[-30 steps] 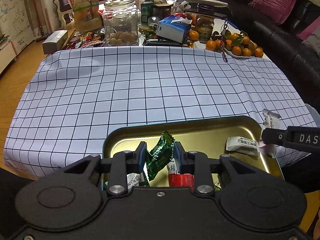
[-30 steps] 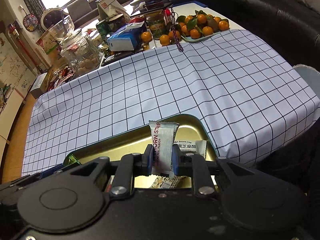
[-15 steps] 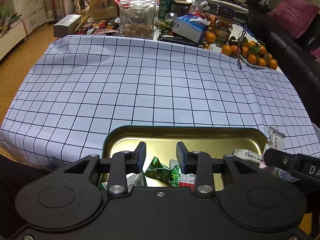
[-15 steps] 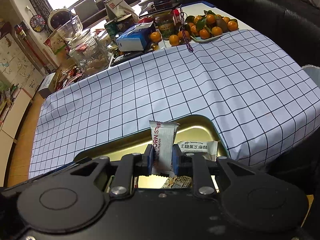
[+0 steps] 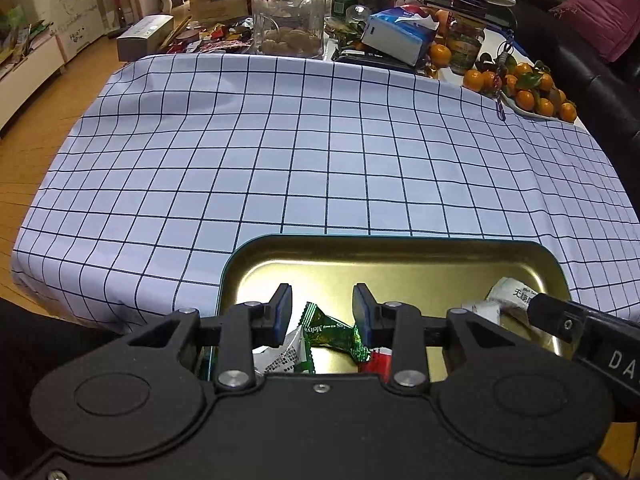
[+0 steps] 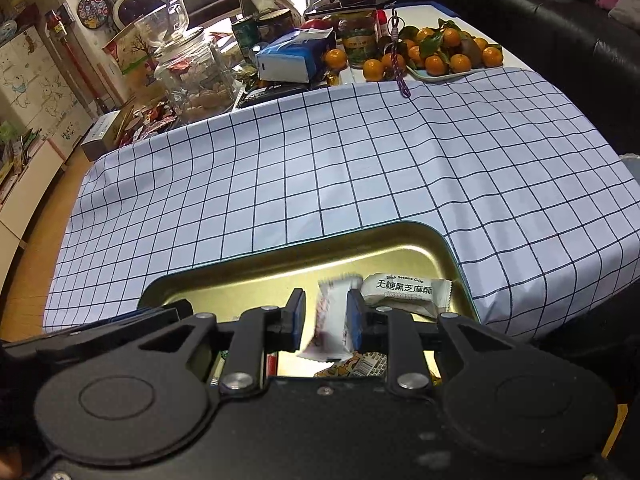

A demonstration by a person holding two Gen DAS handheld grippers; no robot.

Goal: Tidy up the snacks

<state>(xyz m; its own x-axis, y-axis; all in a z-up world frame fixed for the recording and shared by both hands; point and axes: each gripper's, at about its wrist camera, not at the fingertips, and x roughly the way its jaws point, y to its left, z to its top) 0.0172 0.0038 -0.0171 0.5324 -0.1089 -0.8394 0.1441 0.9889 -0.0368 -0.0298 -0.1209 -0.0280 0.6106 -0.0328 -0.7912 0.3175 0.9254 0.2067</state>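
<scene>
My left hand-held gripper (image 5: 322,312) gapes over the green candy wrapper (image 5: 330,330); my right hand-held gripper (image 6: 325,316) is opening, its white snack packet (image 6: 332,320) blurred between the jaws, above the gold metal tray (image 6: 280,276).

Snack packets (image 5: 330,330) in tray (image 5: 400,242) on tablecloth (image 5: 304,148), jar (image 5: 289,8) behind.

A table (image 5: 528,126) stood covered by a white grid-checked cloth (image 5: 320,152). A gold tray (image 5: 392,252) sat at the cloth's near edge. Beyond the cloth's far edge stood a glass jar (image 5: 289,16), a tissue pack (image 5: 398,38) and a plate of oranges (image 5: 532,98).
</scene>
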